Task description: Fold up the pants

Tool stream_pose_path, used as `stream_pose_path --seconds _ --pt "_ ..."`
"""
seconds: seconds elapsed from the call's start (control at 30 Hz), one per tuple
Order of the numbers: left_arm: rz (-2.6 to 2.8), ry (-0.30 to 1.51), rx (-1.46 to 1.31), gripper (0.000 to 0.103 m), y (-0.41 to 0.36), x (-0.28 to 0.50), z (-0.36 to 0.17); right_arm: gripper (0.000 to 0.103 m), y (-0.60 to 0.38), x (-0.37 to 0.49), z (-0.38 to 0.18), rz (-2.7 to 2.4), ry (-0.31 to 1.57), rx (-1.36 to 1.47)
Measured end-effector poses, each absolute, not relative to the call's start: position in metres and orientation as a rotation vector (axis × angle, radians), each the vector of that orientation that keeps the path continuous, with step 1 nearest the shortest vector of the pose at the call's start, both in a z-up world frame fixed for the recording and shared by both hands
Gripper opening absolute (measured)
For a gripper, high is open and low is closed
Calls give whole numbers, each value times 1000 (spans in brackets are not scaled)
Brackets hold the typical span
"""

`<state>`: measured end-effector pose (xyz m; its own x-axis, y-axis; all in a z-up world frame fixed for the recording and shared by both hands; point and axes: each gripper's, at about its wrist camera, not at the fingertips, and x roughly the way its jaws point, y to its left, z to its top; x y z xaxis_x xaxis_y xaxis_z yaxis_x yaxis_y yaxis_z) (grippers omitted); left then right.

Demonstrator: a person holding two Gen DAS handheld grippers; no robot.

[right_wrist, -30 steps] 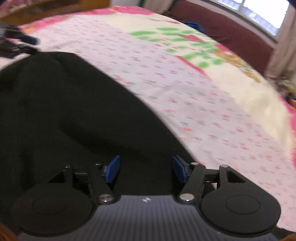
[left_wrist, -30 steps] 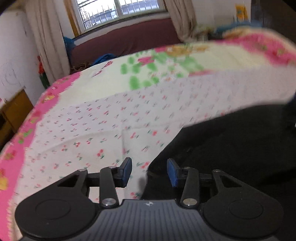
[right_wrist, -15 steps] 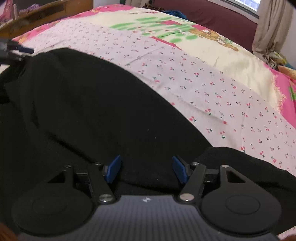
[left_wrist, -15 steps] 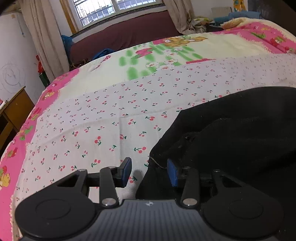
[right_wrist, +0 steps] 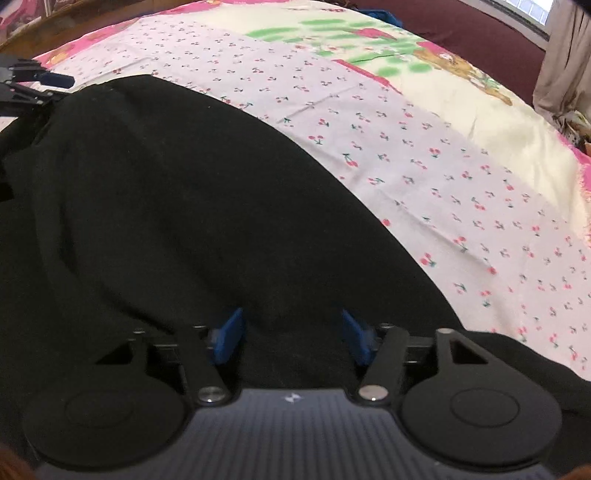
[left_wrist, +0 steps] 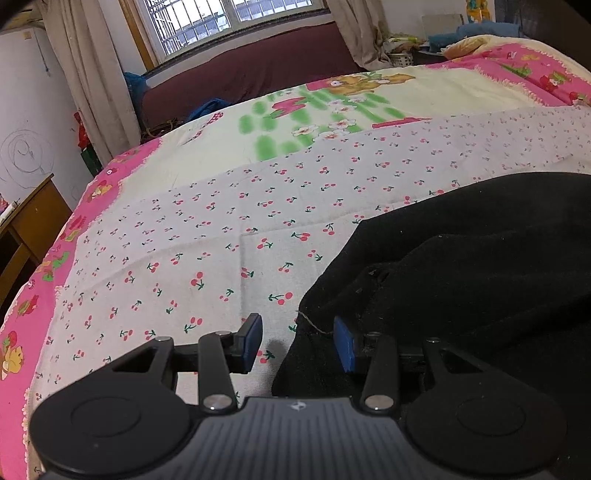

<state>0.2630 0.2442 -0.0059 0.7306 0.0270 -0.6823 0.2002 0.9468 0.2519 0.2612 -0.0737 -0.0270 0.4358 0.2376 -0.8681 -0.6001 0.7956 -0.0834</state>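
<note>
1. The left gripper (left_wrist: 297, 341) sits low over the bed, its blue-padded jaws spread apart with nothing pinched between them; the left pad hangs above the cherry-print sheet (left_wrist: 207, 240) and the right pad rests at the near corner of the black pants (left_wrist: 480, 266).
2. A loose thread trails from the pants' edge, just beside the right-hand pad of that gripper.
3. The right gripper (right_wrist: 293, 338) hovers directly over the dark fabric, jaws wide apart and holding nothing, with black cloth filling the gap between its pads.
4. The pants (right_wrist: 177, 206) lie in a rumpled mound on the bed, covering the near and left part of the right wrist view; their curved edge runs diagonally across the sheet (right_wrist: 424, 155).
5. In the left wrist view, one layer of the pants overlaps another, forming a raised fold to the right of the gripper.
6. At the far left edge of the right wrist view, the left gripper (right_wrist: 40, 83) shows at the pants' far corner.
7. Beyond the sheet, a cream blanket (left_wrist: 332, 107) with green, pink and bear motifs and a pink border covers the rest of the bed.
8. Farther back stand a maroon sofa (left_wrist: 251, 70), pale curtains (left_wrist: 85, 70) and a barred window (left_wrist: 221, 18); a wooden desk (left_wrist: 29, 229) stands at the left.
</note>
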Motion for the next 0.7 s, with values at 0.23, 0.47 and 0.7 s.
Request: stream_pose_path --seconds 0.23,0.47,0.7 --pt "-105 717 304 57 253 256 6 5 -68 252 -9 502 957 -363" --pt "-175 687 308 62 256 249 19 4 -86 228 44 460 815 -244" --pt "-299 676 463 67 220 258 20 0 -105 207 87 402 714 -174"
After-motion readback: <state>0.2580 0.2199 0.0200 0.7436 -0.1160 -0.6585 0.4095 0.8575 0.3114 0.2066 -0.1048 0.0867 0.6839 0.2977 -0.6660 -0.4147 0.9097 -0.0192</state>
